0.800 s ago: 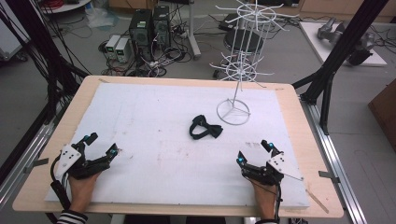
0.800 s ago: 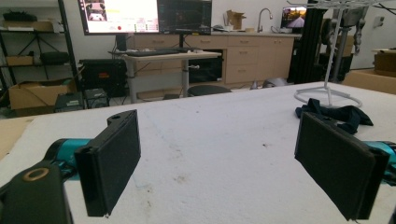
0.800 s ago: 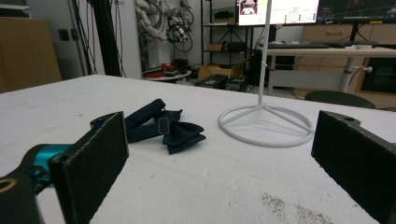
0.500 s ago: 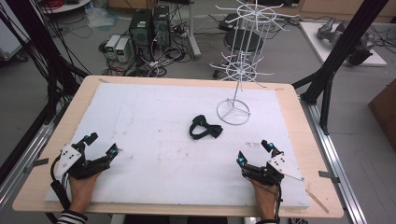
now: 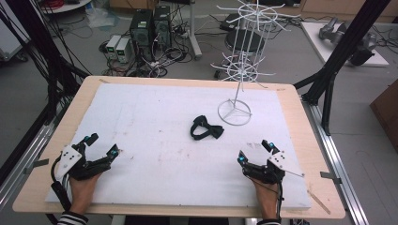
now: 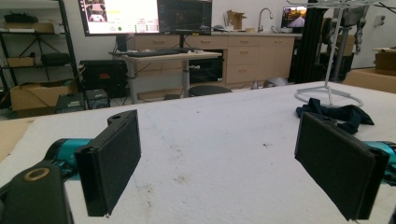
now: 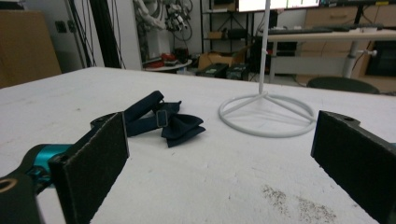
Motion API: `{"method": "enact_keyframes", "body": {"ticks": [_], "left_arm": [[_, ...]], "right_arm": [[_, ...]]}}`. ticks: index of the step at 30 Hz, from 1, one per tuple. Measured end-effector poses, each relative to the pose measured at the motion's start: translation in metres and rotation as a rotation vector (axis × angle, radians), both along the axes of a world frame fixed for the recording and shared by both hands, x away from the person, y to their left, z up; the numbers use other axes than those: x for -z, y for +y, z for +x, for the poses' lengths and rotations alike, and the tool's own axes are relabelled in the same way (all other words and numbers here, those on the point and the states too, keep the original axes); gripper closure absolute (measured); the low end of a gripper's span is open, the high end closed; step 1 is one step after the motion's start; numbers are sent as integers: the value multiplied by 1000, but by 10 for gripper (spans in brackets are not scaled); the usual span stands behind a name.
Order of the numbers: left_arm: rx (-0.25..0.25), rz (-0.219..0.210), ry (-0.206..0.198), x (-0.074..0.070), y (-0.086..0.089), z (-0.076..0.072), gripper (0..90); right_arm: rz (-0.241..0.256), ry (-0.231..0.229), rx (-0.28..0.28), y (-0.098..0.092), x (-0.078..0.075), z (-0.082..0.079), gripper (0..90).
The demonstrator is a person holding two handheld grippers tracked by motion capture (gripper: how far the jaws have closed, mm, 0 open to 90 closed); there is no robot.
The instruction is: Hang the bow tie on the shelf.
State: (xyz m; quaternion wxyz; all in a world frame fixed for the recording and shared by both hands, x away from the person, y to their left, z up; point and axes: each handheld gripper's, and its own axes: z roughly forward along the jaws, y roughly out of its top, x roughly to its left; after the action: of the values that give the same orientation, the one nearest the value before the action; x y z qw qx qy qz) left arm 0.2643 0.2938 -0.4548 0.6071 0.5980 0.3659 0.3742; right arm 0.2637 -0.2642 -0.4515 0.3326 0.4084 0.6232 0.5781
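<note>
- In the high view, the white wire rack [image 5: 244,56] ran off the top edge, so its uppermost arms were cut away.
- In the right gripper view, the rack's pole [image 7: 264,46] left the frame above the fingers; the ring base [image 7: 267,114] showed ahead of the right-hand finger.
- The right gripper's [image 7: 224,172] right-hand pad [image 7: 359,163] was clipped by the right and bottom edges.
- In the left gripper view, the bow tie [image 6: 336,114] was partly hidden behind the right-hand pad [image 6: 338,165].
- The monitor text [image 6: 119,14] was too small to read.
</note>
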Motion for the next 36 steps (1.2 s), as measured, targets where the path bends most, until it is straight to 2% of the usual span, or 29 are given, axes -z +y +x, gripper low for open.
{"method": "enact_keyframes", "body": {"ticks": [7,11,18,25,31,36], "left_arm": [[1,-1,1,0,0,0,148],[0,-1,0,0,0,0,148],[-1,-1,-2,0,0,0,148],[-1,-2,0,0,0,0,148],[0,-1,2,0,0,0,148],[0,1,2,0,0,0,148]], "right_arm": [[-49,45,-22,6,-5,7,31],[-66,58,-36,10,-16,13,32],[-112,114,-72,18,-37,30,32],[-190,154,-137,33,-57,51,32],[-250,197,-182,45,-64,67,32],[-267,223,-196,52,-66,77,32]]}}
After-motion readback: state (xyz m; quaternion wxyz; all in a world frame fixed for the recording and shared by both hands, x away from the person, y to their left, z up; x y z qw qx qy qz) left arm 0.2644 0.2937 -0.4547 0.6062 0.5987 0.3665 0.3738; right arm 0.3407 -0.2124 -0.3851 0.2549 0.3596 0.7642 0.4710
